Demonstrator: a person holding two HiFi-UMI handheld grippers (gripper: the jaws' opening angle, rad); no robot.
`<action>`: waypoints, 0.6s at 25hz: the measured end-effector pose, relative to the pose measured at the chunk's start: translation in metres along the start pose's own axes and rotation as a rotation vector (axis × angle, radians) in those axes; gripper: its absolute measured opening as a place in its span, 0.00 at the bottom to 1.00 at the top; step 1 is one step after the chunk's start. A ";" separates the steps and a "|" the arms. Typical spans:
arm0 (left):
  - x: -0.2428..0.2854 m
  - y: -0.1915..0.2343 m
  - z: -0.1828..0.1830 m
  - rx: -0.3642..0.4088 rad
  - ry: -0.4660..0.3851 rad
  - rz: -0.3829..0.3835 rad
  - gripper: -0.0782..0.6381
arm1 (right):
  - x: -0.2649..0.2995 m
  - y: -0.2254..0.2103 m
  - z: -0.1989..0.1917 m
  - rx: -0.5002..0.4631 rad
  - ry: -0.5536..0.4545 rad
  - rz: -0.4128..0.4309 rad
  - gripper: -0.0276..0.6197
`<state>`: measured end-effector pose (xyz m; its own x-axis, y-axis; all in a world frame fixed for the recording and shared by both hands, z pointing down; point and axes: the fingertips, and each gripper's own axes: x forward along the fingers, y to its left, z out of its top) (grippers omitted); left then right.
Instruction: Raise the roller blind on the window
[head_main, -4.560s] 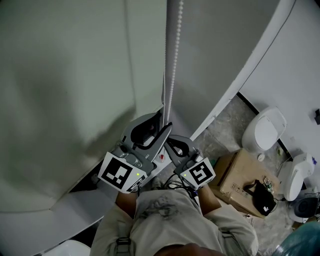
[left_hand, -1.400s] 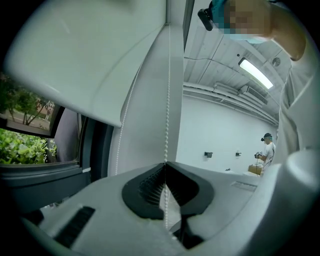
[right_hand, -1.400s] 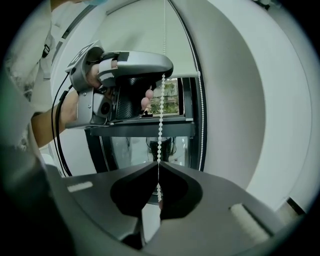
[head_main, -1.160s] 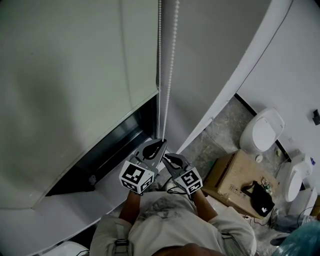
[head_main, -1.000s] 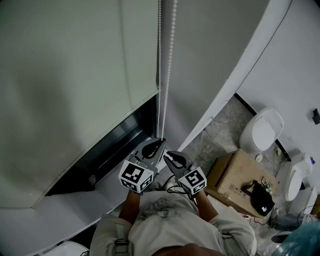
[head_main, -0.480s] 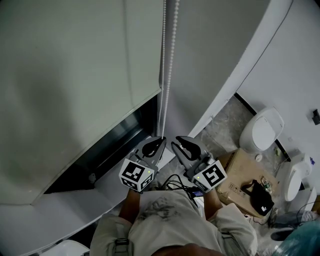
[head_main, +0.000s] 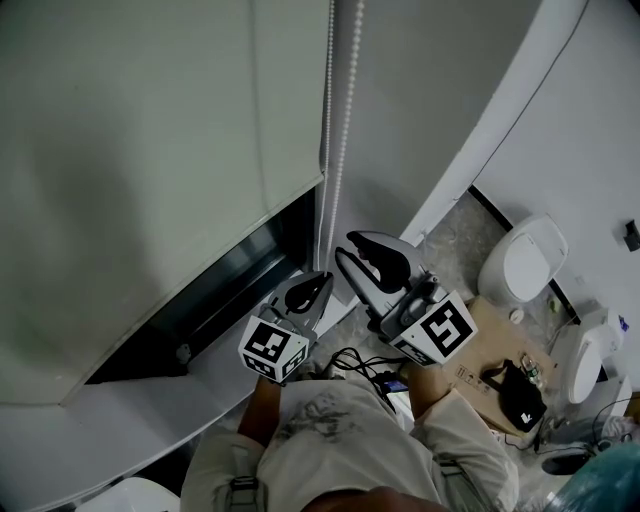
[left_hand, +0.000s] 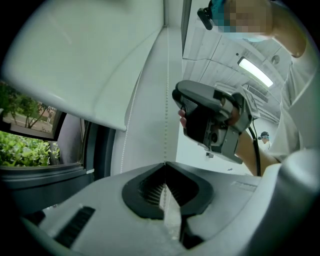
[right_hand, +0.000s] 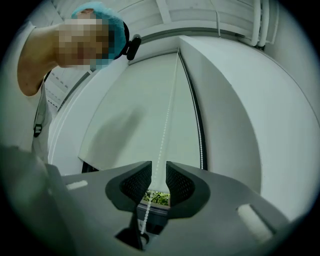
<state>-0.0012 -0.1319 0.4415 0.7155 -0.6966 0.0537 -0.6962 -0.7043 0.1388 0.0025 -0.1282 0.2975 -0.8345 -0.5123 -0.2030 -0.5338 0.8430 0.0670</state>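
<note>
Chain (head_main: 347, 110) pinched in left claw (head_main: 320, 280) by blind's edge (head_main: 290, 200); right claw (head_main: 345, 248) open around it.

A speckled grey stone floor (head_main: 452, 238) runs along the foot of a white wall, edged there by a dark skirting strip (head_main: 505, 208). A brown cardboard box (head_main: 478, 352) sits on the floor, near a white, rounded appliance (head_main: 526, 262) that stands closer to the wall. A black item (head_main: 522, 396), too small to identify, lies on top of the box. A second white appliance (head_main: 588, 352) stands just beyond the box, and thin dark cables (head_main: 556, 452) trail across the floor nearby. At left, a white sill (head_main: 140, 425) runs below the dark opening of the window (head_main: 225, 300).
</note>
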 end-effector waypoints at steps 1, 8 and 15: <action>0.000 0.000 0.000 0.000 0.000 -0.001 0.13 | 0.005 0.000 0.007 -0.011 -0.016 0.006 0.20; 0.002 -0.002 -0.003 0.002 0.000 -0.010 0.13 | 0.023 -0.005 0.017 -0.031 -0.023 0.031 0.19; 0.002 -0.001 -0.001 0.001 -0.005 -0.017 0.13 | 0.033 -0.007 0.020 -0.003 -0.020 0.040 0.07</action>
<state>0.0011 -0.1322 0.4420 0.7267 -0.6854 0.0465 -0.6842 -0.7160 0.1382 -0.0191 -0.1477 0.2703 -0.8522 -0.4749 -0.2197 -0.5006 0.8622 0.0780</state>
